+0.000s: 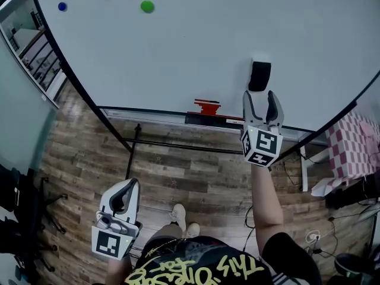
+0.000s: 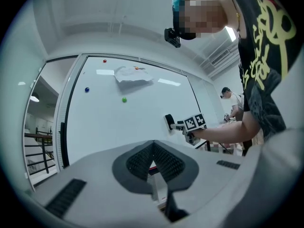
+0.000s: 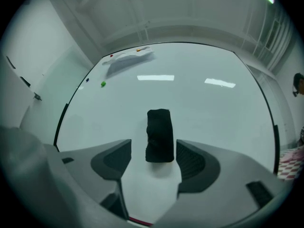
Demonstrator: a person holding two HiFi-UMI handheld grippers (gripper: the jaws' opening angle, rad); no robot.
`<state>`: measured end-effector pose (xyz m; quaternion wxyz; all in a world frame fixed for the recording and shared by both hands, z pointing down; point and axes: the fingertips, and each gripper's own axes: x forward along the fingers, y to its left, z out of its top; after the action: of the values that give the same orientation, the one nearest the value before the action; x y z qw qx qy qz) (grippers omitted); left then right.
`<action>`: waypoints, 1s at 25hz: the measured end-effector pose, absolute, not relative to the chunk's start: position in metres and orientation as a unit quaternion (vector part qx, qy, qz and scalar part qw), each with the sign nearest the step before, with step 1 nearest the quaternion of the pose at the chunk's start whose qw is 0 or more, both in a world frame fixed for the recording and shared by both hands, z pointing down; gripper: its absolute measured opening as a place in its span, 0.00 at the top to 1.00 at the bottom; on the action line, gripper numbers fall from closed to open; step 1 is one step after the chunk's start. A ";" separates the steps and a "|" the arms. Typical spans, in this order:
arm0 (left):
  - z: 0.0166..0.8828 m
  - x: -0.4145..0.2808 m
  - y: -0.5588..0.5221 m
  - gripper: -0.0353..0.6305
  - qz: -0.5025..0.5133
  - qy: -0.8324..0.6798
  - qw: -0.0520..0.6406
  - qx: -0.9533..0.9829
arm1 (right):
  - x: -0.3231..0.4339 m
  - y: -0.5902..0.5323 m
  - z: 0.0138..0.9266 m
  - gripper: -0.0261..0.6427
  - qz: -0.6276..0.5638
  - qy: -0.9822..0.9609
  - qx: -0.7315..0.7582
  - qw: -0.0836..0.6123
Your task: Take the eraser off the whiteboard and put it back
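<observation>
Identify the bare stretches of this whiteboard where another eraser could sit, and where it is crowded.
Bare: the wide middle of the whiteboard, between the green magnet above and the marker tray below, left of the eraser; also the stretch right of the eraser. Crowded: around the eraser, where the open right gripper stands.

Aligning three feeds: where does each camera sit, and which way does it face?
Head view: on the head, looking down at whiteboard; left gripper, right gripper, forearm show.
Left gripper view: along its shut jaws toward the whiteboard; torso shows.
Right gripper view: between its open jaws, facing the eraser.
All share: eraser, green magnet.
</observation>
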<state>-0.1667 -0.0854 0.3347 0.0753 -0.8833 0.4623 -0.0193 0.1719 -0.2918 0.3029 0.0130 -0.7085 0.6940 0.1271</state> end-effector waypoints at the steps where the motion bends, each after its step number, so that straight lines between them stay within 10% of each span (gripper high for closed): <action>1: 0.335 -0.165 -0.085 0.94 -0.020 0.458 0.075 -0.885 | 0.170 -0.285 0.301 0.54 0.128 0.696 -0.706 0.016; 25: 0.328 -0.097 -0.053 0.94 0.013 0.365 0.095 -0.926 | 0.127 -0.089 0.282 0.55 0.143 0.759 -0.634 0.028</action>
<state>-0.0966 -0.0530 0.3281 0.0949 -0.9262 0.3647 0.0129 0.1266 -0.0889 0.2823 0.0279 -0.6343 0.7592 0.1428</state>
